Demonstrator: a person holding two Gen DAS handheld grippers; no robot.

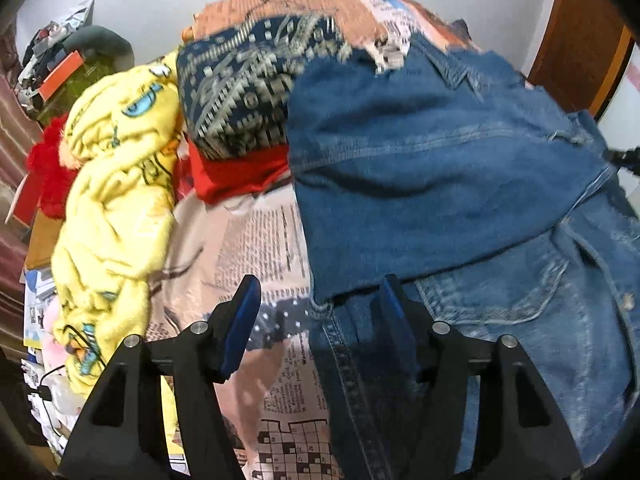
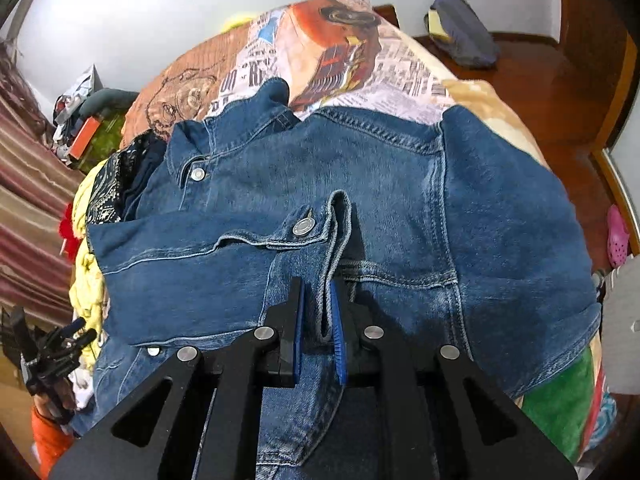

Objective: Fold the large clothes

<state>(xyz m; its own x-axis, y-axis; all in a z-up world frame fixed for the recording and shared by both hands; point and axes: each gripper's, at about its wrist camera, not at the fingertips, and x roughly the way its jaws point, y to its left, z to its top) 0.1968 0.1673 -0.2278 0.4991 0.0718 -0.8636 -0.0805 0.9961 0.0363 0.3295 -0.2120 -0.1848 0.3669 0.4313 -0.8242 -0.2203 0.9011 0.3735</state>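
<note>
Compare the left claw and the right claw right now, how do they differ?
The left claw stands open with nothing pinched between its pads; the right claw is shut on a cuff edge of the denim jacket. The left claw hangs over the jacket's edge and the newspaper-print bedspread; the right claw sits over the jacket's middle. Both are black with blue pads and point down at the bed.

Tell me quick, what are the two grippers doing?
Left gripper: jaws open, holding nothing.
Right gripper: jaws shut on the denim jacket sleeve cuff.
</note>
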